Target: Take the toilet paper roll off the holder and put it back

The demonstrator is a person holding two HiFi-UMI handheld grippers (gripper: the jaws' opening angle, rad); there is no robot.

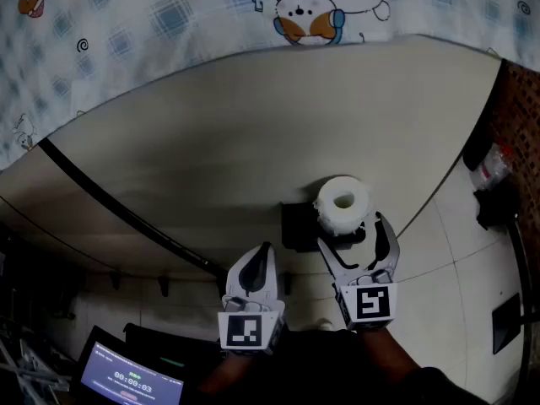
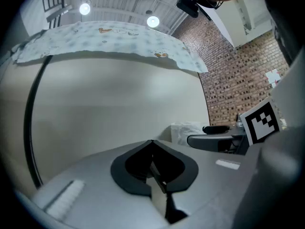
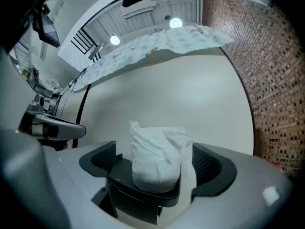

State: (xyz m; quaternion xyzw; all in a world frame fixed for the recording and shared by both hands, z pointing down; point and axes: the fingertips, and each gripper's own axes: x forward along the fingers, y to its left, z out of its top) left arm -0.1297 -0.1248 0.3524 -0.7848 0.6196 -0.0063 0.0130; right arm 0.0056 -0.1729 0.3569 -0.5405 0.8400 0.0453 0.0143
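Observation:
A white toilet paper roll [image 1: 342,201] stands upright on a black holder [image 1: 297,226] fixed to the beige wall. My right gripper [image 1: 353,233] is open wide around it, one finger on each side. In the right gripper view the roll [image 3: 157,156] sits on the holder [image 3: 143,194] between the ridged pads [image 3: 97,162]. The left pad stands apart from the paper and the right pad lies close beside it. My left gripper [image 1: 260,258] hangs just left of the holder, shut on nothing; its view shows the jaws [image 2: 153,163] together, with the roll [image 2: 183,130] off to the right.
A cartoon-print cloth [image 1: 169,15] hangs along the top of the wall. A black strip [image 1: 126,213] runs diagonally across the wall on the left. A brick wall [image 1: 519,116] stands at the right, and a lit screen [image 1: 126,382] is at lower left.

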